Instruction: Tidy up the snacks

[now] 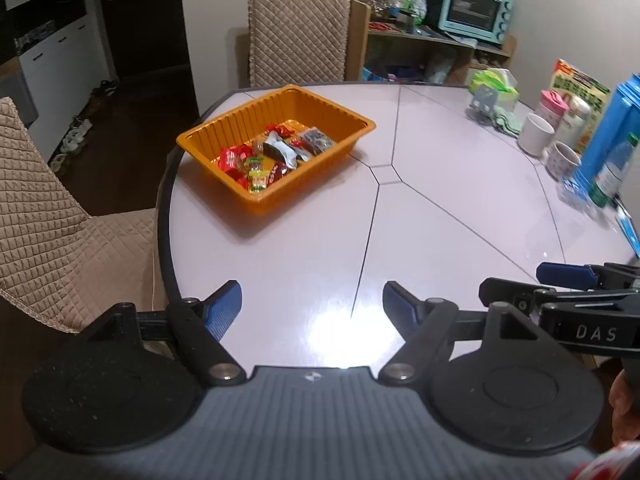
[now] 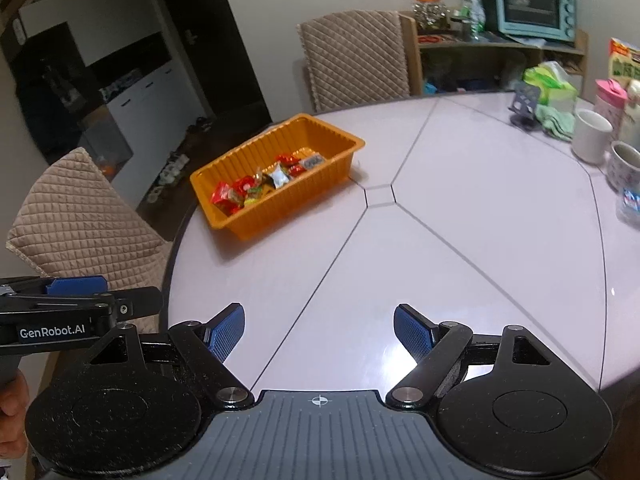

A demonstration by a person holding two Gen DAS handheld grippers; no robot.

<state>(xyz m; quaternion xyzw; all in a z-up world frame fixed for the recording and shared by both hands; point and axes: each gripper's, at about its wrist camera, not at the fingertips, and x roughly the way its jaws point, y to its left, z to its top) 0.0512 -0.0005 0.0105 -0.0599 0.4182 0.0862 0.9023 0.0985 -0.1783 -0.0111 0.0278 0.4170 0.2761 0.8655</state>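
An orange ribbed plastic tray (image 1: pixel 224 128) (image 2: pixel 248 152) sits near the far left edge of the round pale table (image 1: pixel 440 216) (image 2: pixel 460 240). Several wrapped snacks (image 1: pixel 264 156) (image 2: pixel 256 186), red, yellow, silver and dark, lie inside it. My left gripper (image 1: pixel 312 308) hangs open above the near part of the table, nothing between its blue pads. My right gripper (image 2: pixel 318 330) is also open and empty, well short of the tray. Each gripper shows at the side of the other's view, the right gripper (image 1: pixel 560 276) beside the left one, the left gripper (image 2: pixel 80 286) beside the right one.
Along the table's right side stand a white mug (image 1: pixel 536 134) (image 2: pixel 592 136), a patterned mug (image 1: pixel 564 160) (image 2: pixel 624 168), a pink cup (image 1: pixel 554 104), a tissue pack (image 1: pixel 496 84), a bottle (image 1: pixel 612 172) and a blue box (image 1: pixel 616 124). Quilted chairs (image 1: pixel 300 36) (image 1: pixel 48 216) ring the table.
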